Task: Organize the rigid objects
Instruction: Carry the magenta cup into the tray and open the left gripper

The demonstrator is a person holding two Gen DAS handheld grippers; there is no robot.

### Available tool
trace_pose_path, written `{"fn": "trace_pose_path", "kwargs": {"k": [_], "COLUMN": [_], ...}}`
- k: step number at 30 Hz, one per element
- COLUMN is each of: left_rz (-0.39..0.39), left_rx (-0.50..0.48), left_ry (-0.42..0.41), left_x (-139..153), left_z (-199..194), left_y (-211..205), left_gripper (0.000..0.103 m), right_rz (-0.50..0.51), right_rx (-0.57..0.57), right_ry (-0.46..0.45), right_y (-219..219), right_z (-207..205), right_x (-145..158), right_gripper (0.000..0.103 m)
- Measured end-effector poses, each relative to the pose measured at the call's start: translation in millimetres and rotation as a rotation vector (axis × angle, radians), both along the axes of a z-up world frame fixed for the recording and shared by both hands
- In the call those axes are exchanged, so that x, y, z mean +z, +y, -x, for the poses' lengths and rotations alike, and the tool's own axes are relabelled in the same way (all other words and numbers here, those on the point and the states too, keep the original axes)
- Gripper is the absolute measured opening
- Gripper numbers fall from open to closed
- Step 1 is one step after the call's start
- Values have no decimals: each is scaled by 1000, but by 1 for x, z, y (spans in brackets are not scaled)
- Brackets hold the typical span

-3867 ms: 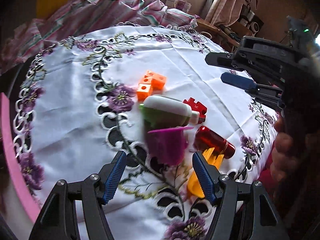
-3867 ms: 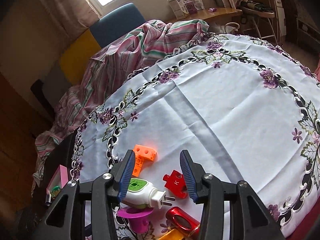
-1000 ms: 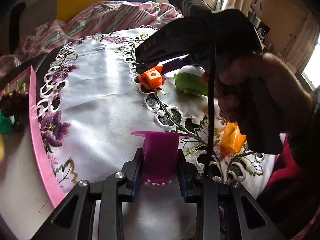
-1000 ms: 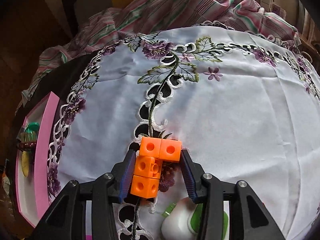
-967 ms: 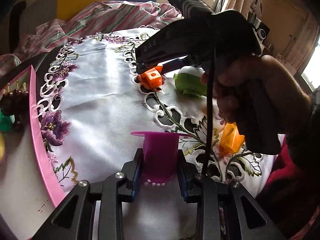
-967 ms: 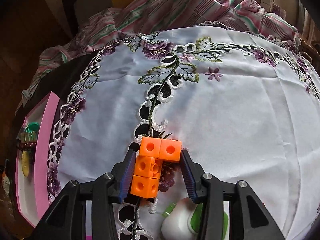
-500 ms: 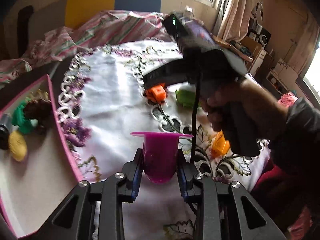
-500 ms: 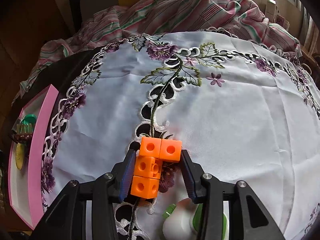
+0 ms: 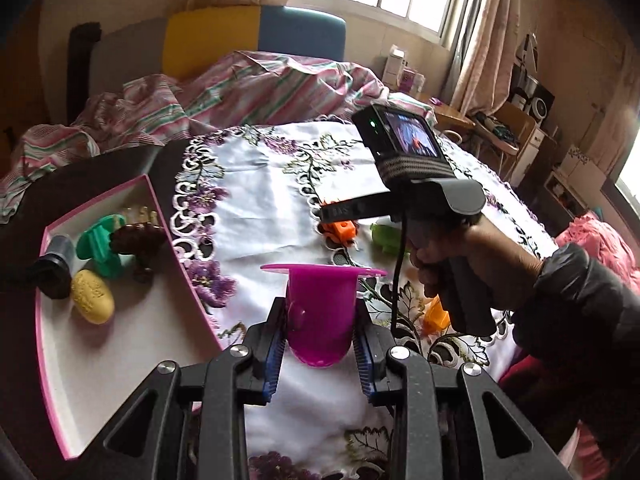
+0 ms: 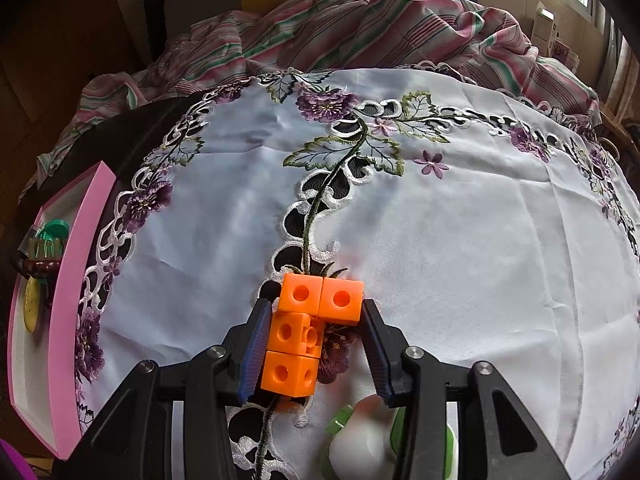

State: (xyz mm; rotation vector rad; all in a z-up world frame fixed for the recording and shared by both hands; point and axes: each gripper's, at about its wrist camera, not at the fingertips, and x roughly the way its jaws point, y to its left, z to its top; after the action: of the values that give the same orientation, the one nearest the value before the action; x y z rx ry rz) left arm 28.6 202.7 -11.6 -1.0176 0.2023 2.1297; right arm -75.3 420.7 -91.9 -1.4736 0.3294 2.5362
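Note:
My left gripper (image 9: 320,354) is shut on a magenta plastic cup (image 9: 322,312) and holds it above the tablecloth, just right of the pink tray (image 9: 192,280). My right gripper (image 10: 314,350) is shut on an orange block piece (image 10: 308,332) made of joined cubes, held just above the embroidered cloth. In the left wrist view the right gripper (image 9: 340,216) shows from the side with the orange piece (image 9: 342,232) at its tip.
The pink tray holds a yellow oval (image 9: 92,298), a green piece (image 9: 102,246), a dark brown piece (image 9: 138,240) and a grey cylinder (image 9: 56,266). A green and white plug-in device (image 10: 372,444) lies below the right gripper. An orange toy (image 9: 436,316) lies behind the hand. Striped bedding (image 10: 360,28) lies beyond the table.
Both grippers have lifted with their loads. The left gripper has risen and pulled back, so more of the pink tray and the room show. The right gripper has risen slightly with the orange piece.

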Motion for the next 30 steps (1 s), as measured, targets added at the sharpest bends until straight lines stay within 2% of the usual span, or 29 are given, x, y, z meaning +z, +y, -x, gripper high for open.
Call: {"fn": "trace_pose_path", "kwargs": {"k": [10,17,22,26,30], "left_rz": [-31,-68,-77,-72,-65], "left_rx": [90,282,429,486,496], "left_ry": [-31,-41,-95,-126,-142], "left_x": [3,12,-3,-17,-26], "left_z": [17,50,80,104,126], "left_y": [-37,-109,-162,-180,-180], "left_gripper": [31,31,31,31,31], "right_rz": [-34,-38,-45,-53,-53], "right_rx": [15,15,17,21,20], "right_ry": [4,1,-2,-4,-4], "right_y": [-5,-5,-6,-8,-8], "right_z": [-1,-1,-1,-1,-1], "right_x": [0,0,1,1,0], "right_gripper": [45,45,45,45,45]}}
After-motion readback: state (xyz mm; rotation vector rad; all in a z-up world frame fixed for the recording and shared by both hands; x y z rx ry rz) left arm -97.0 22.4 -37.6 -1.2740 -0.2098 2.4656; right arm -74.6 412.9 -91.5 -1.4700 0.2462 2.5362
